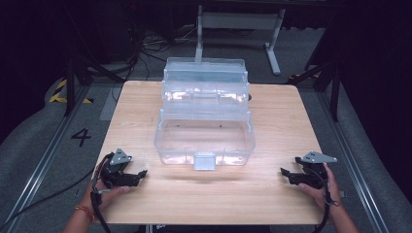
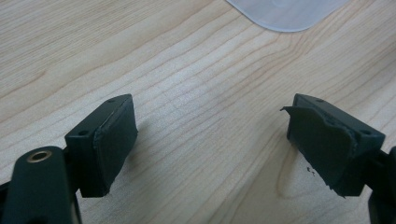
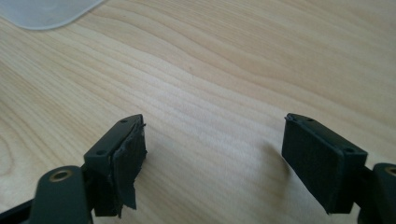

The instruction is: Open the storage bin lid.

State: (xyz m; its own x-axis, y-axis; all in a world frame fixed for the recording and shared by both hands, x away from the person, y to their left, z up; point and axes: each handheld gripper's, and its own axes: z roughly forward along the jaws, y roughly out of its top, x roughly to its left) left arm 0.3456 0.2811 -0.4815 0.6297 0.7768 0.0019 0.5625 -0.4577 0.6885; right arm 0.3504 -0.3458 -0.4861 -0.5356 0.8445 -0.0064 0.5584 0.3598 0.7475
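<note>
- While both tongs rest near the table's front edge, high view: clear plastic tool box [image 1: 205, 116] stands mid-table [image 1: 277, 194], lid tilted back, tray raised, latch tab facing us. We judge it light, stiff, slick and liable to slide when pushed; best holds look like the rim or the latch tab. Left gripper [image 1: 142, 174] and right gripper [image 1: 283, 171] sit well apart from the box, with bare wood on either side for moving.
- Left gripper view: jaws apart, nothing between them; a corner of the box [image 2: 287, 11] lies ahead.
- Right gripper view: jaws wide apart over bare wood; a box corner [image 3: 44, 11] sits at upper left.
</note>
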